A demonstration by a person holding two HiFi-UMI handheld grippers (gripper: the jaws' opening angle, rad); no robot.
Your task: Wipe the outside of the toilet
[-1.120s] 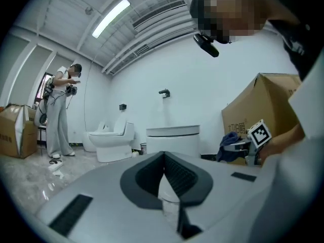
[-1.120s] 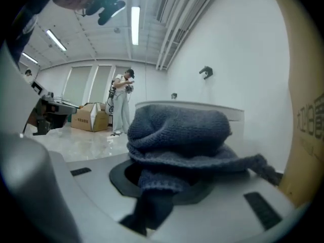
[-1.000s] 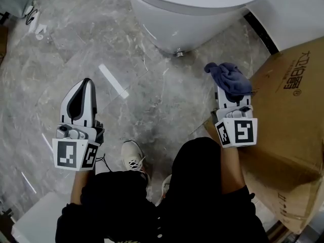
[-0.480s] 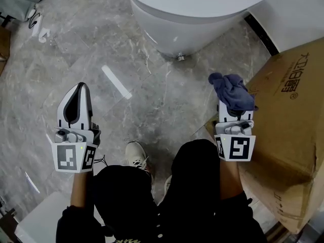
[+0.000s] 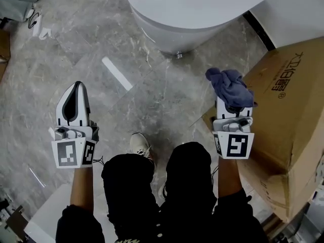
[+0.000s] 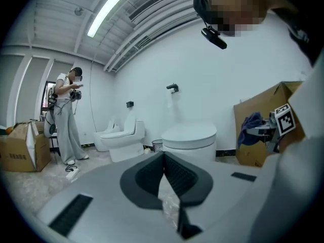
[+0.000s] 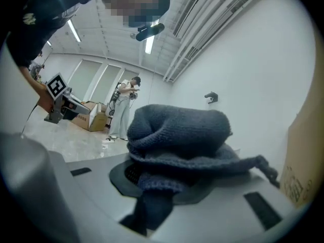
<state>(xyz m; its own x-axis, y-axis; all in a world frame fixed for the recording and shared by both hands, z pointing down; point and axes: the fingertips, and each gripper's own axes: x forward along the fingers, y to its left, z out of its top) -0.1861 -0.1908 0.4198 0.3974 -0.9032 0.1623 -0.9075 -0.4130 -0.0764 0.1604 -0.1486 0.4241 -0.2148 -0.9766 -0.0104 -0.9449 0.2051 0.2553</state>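
A white toilet (image 5: pixel 187 14) stands at the top of the head view, lid down; it also shows ahead in the left gripper view as the toilet (image 6: pixel 188 138). My right gripper (image 5: pixel 229 101) is shut on a dark blue cloth (image 5: pixel 230 87), bunched over its jaws and held below and right of the bowl. The cloth (image 7: pixel 177 135) fills the right gripper view. My left gripper (image 5: pixel 76 92) is shut with nothing in it, held over the grey marble floor at lower left, well away from the toilet. The left gripper (image 6: pixel 163 161) points towards the toilet.
A large cardboard box (image 5: pixel 288 115) stands close on the right, next to my right gripper. My legs and a shoe (image 5: pixel 142 146) are below. Another toilet (image 6: pixel 121 135), more boxes and a standing person (image 6: pixel 66 120) are farther back. A white wall panel (image 5: pixel 298 9) is at top right.
The view has shifted slightly so the toilet sits a little lower. Both grippers stay where they were, the right one still holding the cloth. My legs have moved.
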